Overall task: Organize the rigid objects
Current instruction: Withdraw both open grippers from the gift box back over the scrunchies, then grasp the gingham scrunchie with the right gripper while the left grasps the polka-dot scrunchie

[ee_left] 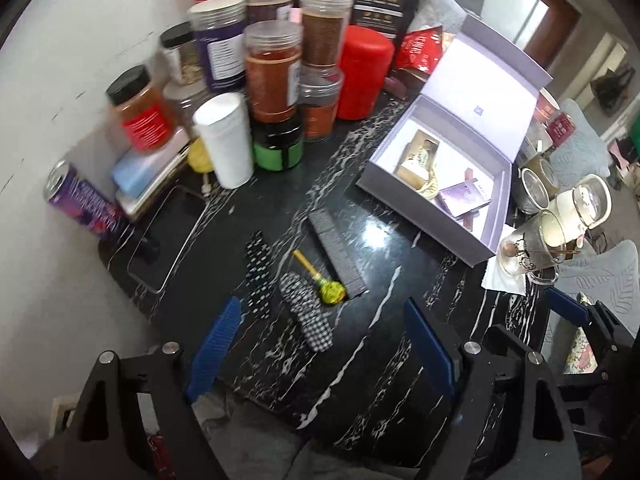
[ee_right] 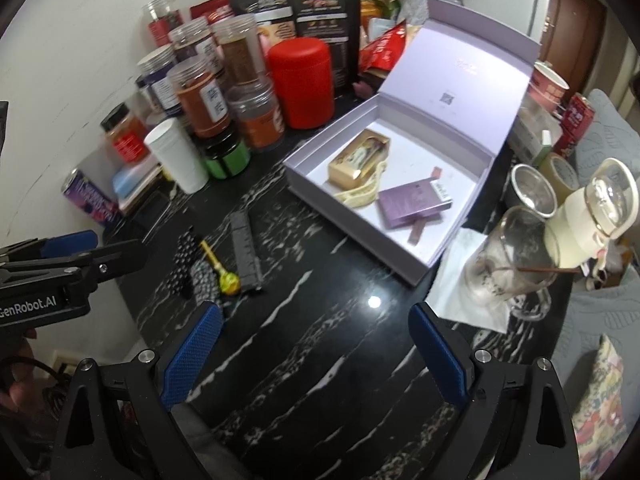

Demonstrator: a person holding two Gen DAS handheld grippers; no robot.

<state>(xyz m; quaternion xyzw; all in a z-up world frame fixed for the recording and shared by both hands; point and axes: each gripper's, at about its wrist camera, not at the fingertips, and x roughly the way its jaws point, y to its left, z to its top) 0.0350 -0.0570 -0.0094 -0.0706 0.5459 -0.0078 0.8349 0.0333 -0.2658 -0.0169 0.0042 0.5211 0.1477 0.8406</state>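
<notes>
On the black marble table (ee_left: 372, 344) lie a black comb (ee_left: 338, 254), a yellow-green lollipop (ee_left: 322, 280), a checked hair clip (ee_left: 306, 314) and a dotted hair clip (ee_left: 256, 276). My left gripper (ee_left: 323, 306) hovers open just above and in front of them, holding nothing. An open lilac box (ee_left: 416, 220) to the right holds a gold box (ee_left: 416, 158) and a purple box (ee_left: 464, 198). In the right wrist view, my right gripper (ee_right: 316, 312) is open over bare table, with the comb (ee_right: 246, 246) and lollipop (ee_right: 224, 274) to its left and the lilac box (ee_right: 348, 228) ahead.
Spice jars (ee_left: 272, 72), a red canister (ee_left: 362, 72) and a white tube (ee_left: 224, 140) crowd the back left. A phone (ee_left: 160, 240) and a can (ee_left: 84, 204) lie at the left. Glass mugs (ee_right: 516, 256) on a tissue (ee_right: 460, 280) stand at the right edge.
</notes>
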